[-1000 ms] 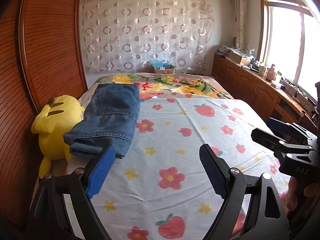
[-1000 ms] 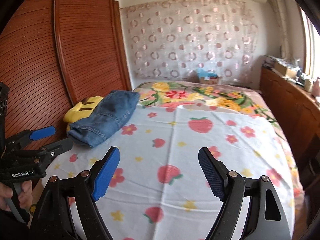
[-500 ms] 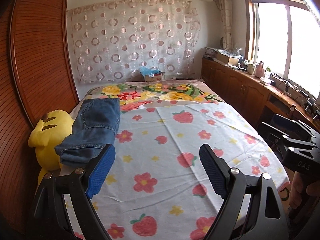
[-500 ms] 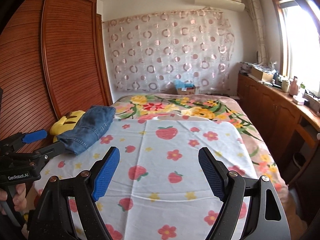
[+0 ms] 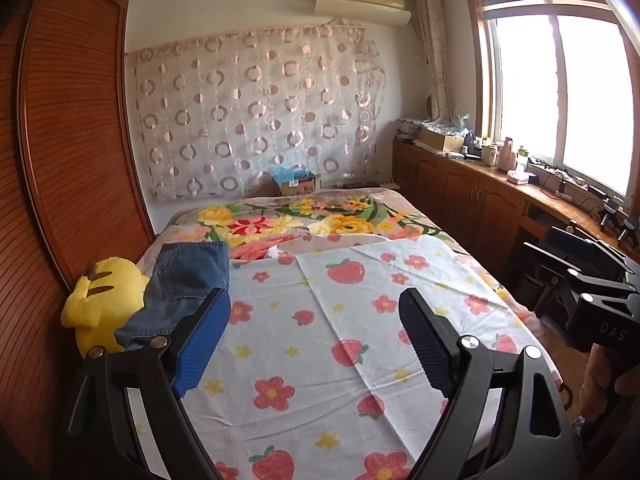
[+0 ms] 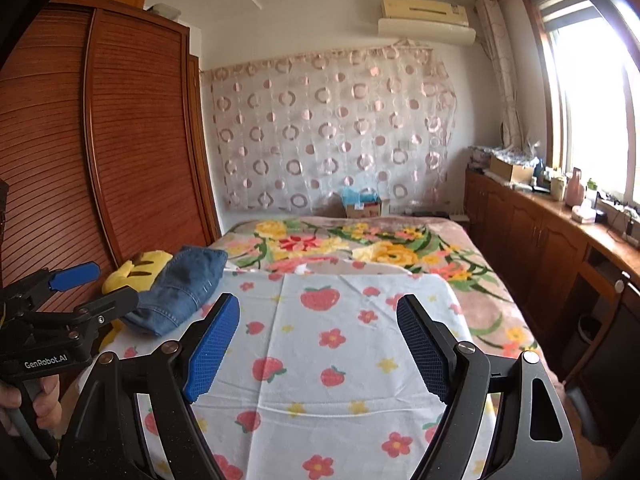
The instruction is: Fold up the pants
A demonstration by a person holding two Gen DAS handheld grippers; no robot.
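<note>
- Jeans (image 5: 188,280) look already folded: a compact stacked bundle at the far-left edge of the bed (image 5: 460,264), on the wardrobe side, leaning on the yellow plush toy (image 5: 104,300).
- In the right wrist view the same bundle (image 6: 184,288) sits partly over the plush (image 6: 140,266); layers look roughly aligned, no leg trailing out that I can see.
- Left gripper (image 5: 316,340): jaws wide open, nothing between them, held above the strawberry-print sheet (image 5: 320,320), apart from the jeans.
- Right gripper (image 6: 318,346): jaws wide open too, empty, above the middle of the sheet (image 6: 340,320).
- No other pants visible on the bed.
- My read: folding is done or as good as done and the bundle is set aside. What's left is at most a tidy-up of the bundle, since it rests tilted on the plush, not flat.
- Underside of the fold is hidden, so I can't confirm neatness there.
</note>
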